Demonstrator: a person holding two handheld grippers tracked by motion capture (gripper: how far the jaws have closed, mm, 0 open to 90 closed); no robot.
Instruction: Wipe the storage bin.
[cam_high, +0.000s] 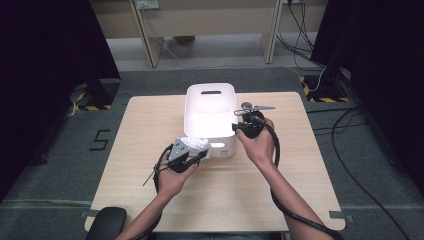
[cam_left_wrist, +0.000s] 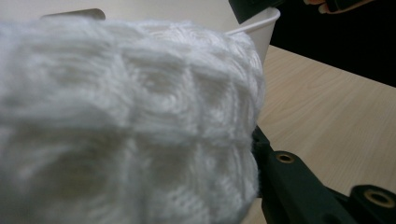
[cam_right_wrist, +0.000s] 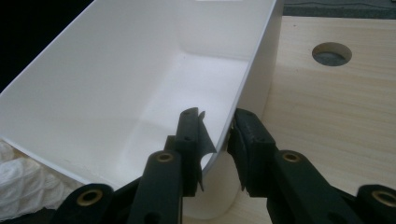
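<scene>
Two hand-held grippers worked at a pale wooden worktop (cam_high: 260, 190), its front half bare. A smooth, round-cornered white plastic bin (cam_high: 210, 102) sat at mid-worktop; the right hand-held gripper (cam_right_wrist: 219, 135) pinched its thin right rim. The left hand-held gripper (cam_high: 192, 157) clamped a soft white knitted cloth (cam_left_wrist: 126, 121) against the bin's near-left corner.

- Knitted cloth (cam_left_wrist: 126, 121) — white, with a raised square, waffle-like weave.
- Bin (cam_high: 210, 107) — plain glossy white inside and out.
- Table (cam_high: 240, 185) — pale wood grain.
- Right gripper (cam_right_wrist: 217, 135) — black jaws with brass-coloured screw rings.
</scene>
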